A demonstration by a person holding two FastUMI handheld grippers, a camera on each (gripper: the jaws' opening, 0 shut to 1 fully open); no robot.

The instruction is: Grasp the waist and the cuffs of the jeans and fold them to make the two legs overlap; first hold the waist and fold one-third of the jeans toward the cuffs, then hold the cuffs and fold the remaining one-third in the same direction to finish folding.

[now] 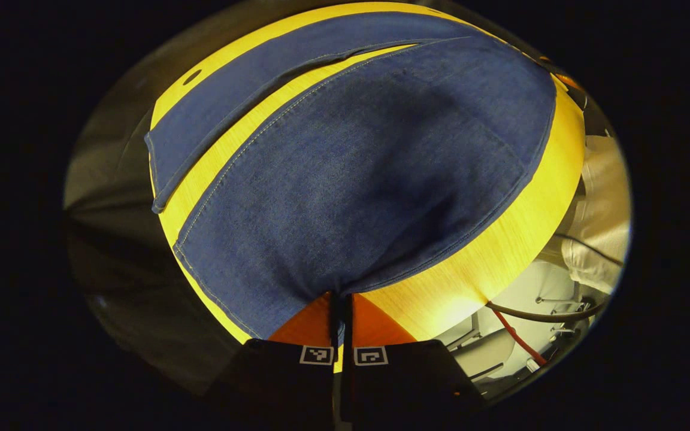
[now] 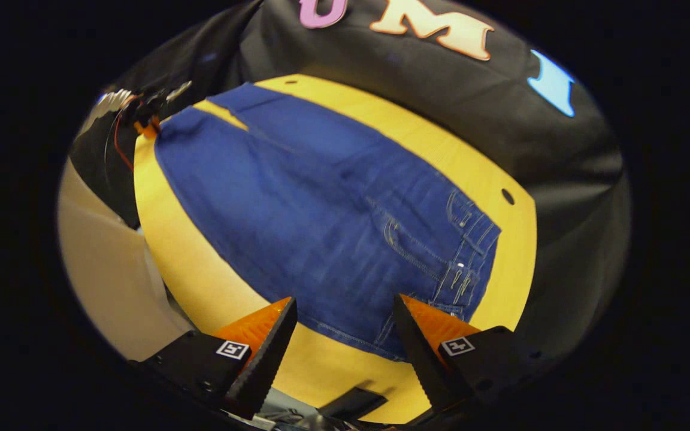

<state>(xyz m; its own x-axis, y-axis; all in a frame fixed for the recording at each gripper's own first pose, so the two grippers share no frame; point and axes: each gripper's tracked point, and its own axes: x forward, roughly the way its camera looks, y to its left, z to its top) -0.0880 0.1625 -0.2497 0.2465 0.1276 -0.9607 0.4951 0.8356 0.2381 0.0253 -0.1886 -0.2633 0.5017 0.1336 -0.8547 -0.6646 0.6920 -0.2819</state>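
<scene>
Blue jeans (image 1: 369, 167) lie flat on a yellow table (image 1: 501, 263), the two legs spread apart. My left gripper (image 1: 340, 302) is shut on the cuff edge of the nearer leg, and the denim bunches into its fingers. The other leg (image 1: 219, 114) stretches away at the upper left. In the right gripper view the jeans (image 2: 297, 197) run from the waist (image 2: 471, 251) with pockets and belt loops to the far cuffs. My right gripper (image 2: 343, 317) hangs open just before the waist's near corner, holding nothing. The left gripper (image 2: 144, 114) shows far off at the cuff.
A person's light clothing (image 1: 602, 209) stands beside the table's edge, with cables (image 1: 518, 335) and white gear below it. The tabletop (image 2: 201, 281) has small round holes (image 2: 507, 196) near its rim. Black cloth hangs behind the table.
</scene>
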